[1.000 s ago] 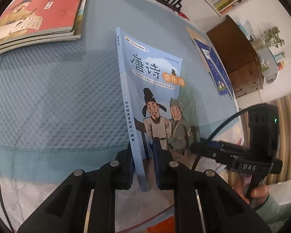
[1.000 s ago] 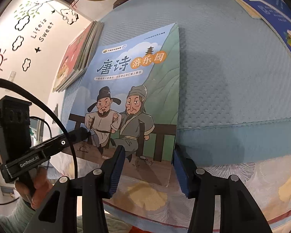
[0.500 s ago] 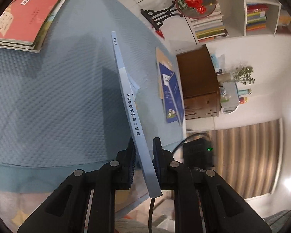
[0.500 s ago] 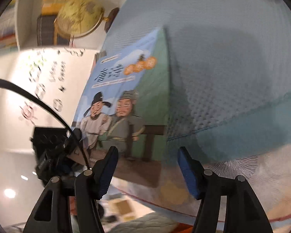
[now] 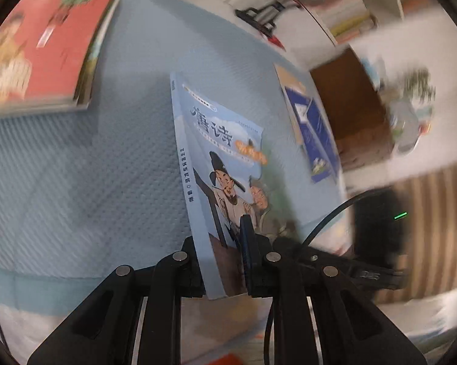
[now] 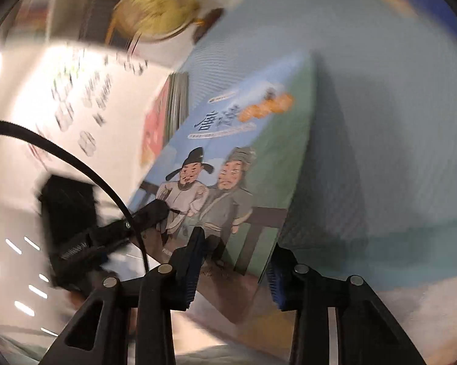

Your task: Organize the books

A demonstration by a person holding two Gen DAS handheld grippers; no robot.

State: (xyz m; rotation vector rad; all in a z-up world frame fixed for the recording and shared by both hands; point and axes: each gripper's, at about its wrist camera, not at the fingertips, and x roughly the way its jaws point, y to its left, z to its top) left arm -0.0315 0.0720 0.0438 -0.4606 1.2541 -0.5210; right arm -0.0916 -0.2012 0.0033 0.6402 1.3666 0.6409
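Note:
A thin blue book (image 5: 216, 140) with two cartoon figures on its cover stands tilted above the blue tablecloth (image 5: 76, 167). My left gripper (image 5: 220, 258) is shut on its lower end, close to the spine. In the right wrist view the same book (image 6: 258, 152) has its lower corner, by the open edge, between the fingers of my right gripper (image 6: 236, 252). Those jaws are closing, with one pad in front of the cover and one behind the edge, and a gap still shows. Both views are blurred.
A stack of books with a red cover (image 5: 45, 45) lies at the table's far left. A blue booklet (image 5: 313, 140) lies at the right edge. A globe (image 6: 161, 6) and a fan ornament on a stand (image 5: 274, 9) sit at the back. A brown cabinet (image 5: 350, 106) stands beyond.
The book swung edge-on to the left camera, then back so its cover shows again. The right jaws widened, then narrowed around the book's lower corner. Both hands rose slightly.

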